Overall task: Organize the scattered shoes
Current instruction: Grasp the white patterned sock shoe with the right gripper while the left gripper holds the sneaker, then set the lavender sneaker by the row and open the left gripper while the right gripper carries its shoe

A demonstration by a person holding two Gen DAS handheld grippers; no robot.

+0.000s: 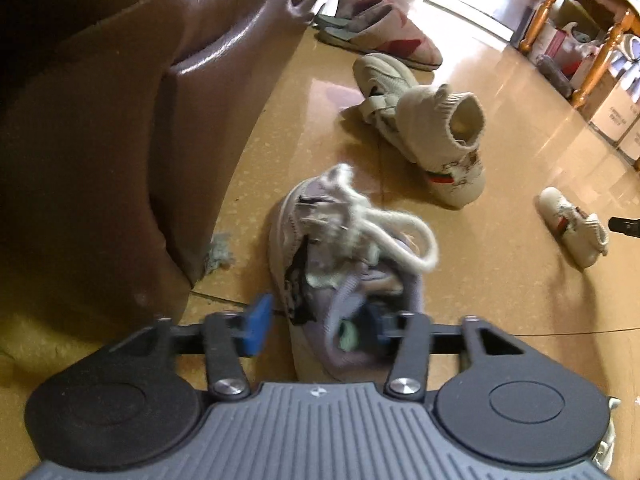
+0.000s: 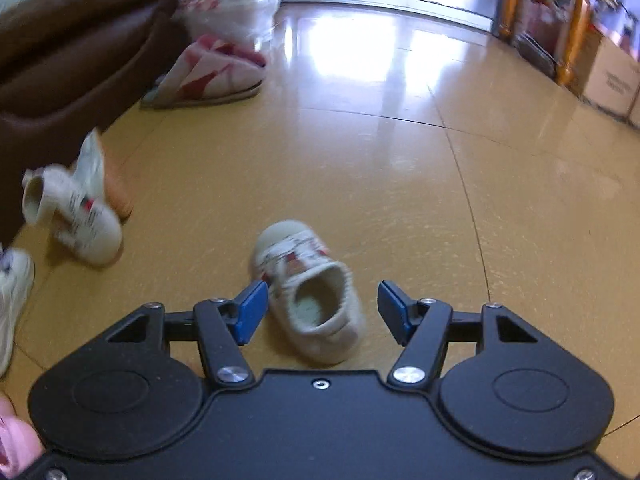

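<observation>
Hovering low over the tan floor (image 1: pixel 500 300), the left gripper (image 1: pixel 316 326) has its jaws spread on either side of a lavender sneaker (image 1: pixel 320 264) in the lower centre of the left wrist frame; the left blue pad sits clear of the shoe's side, the right pad is partly hidden at the shoe's collar, contact there can't be judged. Thick white laces (image 1: pixel 384 228) loop loose over its top. Brown leather sofa (image 1: pixel 120 120) fills the left of that frame. Above the sneaker, centre frame, a cream sock-top shoe (image 1: pixel 444 140) lies against a beige strapped shoe (image 1: pixel 384 76); a red-and-white slipper (image 1: pixel 388 36) is further up. A small cream baby shoe (image 1: pixel 572 228) lies alone at right edge.

Right wrist view: right gripper (image 2: pixel 322 312) jaws spread wide, nothing pinched; the small cream baby shoe (image 2: pixel 312 292) sits on the floor between and just ahead of the blue pads, opening facing the camera, not touched. Blurred cream sock-top shoe (image 2: pixel 76 212) at left edge, red-and-white slipper (image 2: pixel 212 72) upper left by the sofa (image 2: pixel 72 40). Wooden table legs and cardboard boxes (image 2: pixel 612 76) upper right.
</observation>
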